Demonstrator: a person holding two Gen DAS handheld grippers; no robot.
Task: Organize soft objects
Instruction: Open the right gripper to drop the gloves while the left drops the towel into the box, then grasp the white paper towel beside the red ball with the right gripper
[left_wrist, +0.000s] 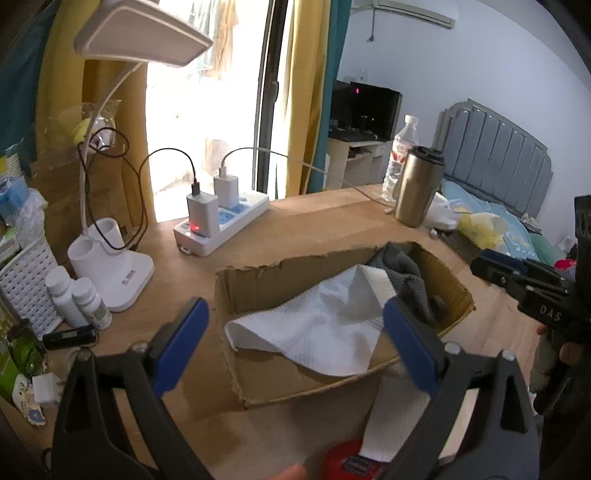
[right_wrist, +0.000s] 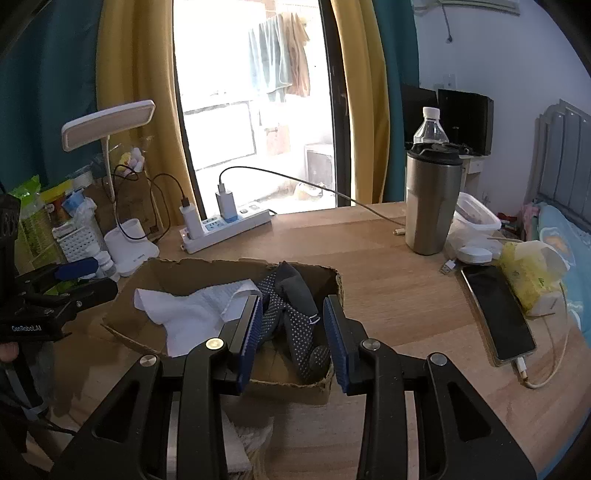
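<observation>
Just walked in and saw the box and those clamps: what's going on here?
A person with a gripper in each hand is sorting soft things into a cardboard box on the desk. A white cloth drapes over its edge, beside a dark dotted garment inside. The left gripper is open and empty; the right gripper holds nothing.

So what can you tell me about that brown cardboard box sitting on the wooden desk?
The brown cardboard box is shallow and open-topped, with rough, torn upper edges and no flaps. It sits flat on the light wooden desk, in front of the white power strip. Inside, a white textured cloth drapes over its near rim, beside a dark grey dotted garment bunched toward the other end. Neither gripper touches it.
</observation>
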